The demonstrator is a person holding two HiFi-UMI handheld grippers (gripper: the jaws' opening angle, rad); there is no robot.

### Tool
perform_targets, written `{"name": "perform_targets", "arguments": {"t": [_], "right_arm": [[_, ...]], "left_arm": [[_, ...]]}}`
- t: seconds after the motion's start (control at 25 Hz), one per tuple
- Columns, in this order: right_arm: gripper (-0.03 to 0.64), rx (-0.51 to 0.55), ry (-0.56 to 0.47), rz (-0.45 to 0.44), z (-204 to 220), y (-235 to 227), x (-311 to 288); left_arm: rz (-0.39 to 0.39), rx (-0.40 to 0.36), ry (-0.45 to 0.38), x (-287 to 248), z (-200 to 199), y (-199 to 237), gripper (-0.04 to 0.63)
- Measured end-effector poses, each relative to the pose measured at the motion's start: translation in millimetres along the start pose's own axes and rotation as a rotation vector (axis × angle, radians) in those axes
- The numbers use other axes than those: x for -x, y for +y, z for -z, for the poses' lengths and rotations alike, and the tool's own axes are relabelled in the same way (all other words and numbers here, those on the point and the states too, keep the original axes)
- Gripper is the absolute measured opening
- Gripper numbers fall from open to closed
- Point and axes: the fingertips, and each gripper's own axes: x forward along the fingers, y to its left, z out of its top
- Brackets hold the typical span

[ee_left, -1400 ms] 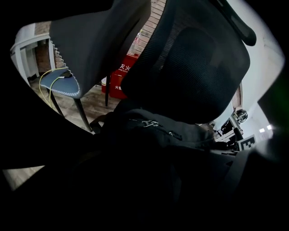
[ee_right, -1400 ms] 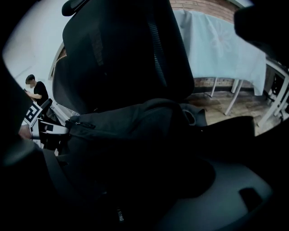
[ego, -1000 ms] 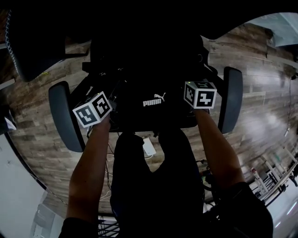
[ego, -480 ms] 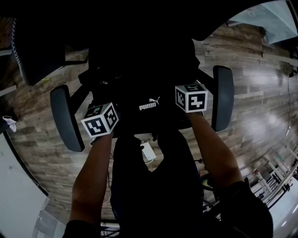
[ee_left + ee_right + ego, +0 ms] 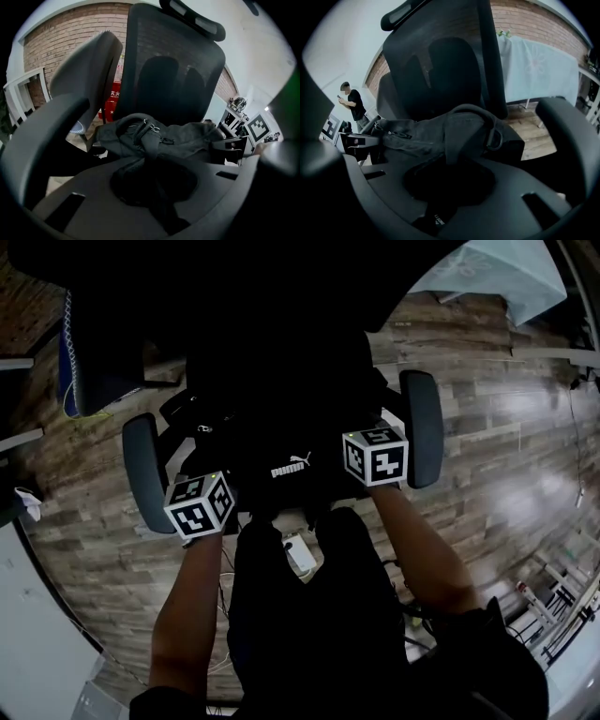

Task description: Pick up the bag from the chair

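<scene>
Both claws have just closed. The left gripper (image 5: 157, 197) and right gripper (image 5: 440, 206) stood wide a second ago; now each pinches a fold of the bag (image 5: 178, 140). I'd call the grasp made and the lift ready to go. The bag's bulk lies just ahead of both claws, slung between them in front of the chair (image 5: 173, 61) back. It's too dark to tell whether it has cleared the seat.

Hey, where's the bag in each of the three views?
Head view: bag at centre, white logo showing.
Left gripper view: bag at centre, in front of the chair back.
Right gripper view: bag at centre, slightly left.
Shared landmark: the chair, framing the bag in every view.
</scene>
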Motion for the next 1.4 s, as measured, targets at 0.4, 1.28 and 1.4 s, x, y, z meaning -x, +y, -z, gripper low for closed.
{"name": "perform_targets", "arguments": {"t": [0.4, 1.28, 1.4], "right_arm": [[0.071, 0.004, -0.109, 0.008, -52, 14, 74], [0.071, -0.016, -0.356, 0.045, -169, 46, 253], [0.071, -0.007, -0.4, 0.044, -182, 52, 277]], "left_arm": [[0.051, -0.045, -0.102, 57, -64, -35, 0.041], [0.216, -0.192, -0.384, 198, -213, -120, 0.038], [0.235, -0.207, -0.422, 216, -229, -130, 0.038]]}}
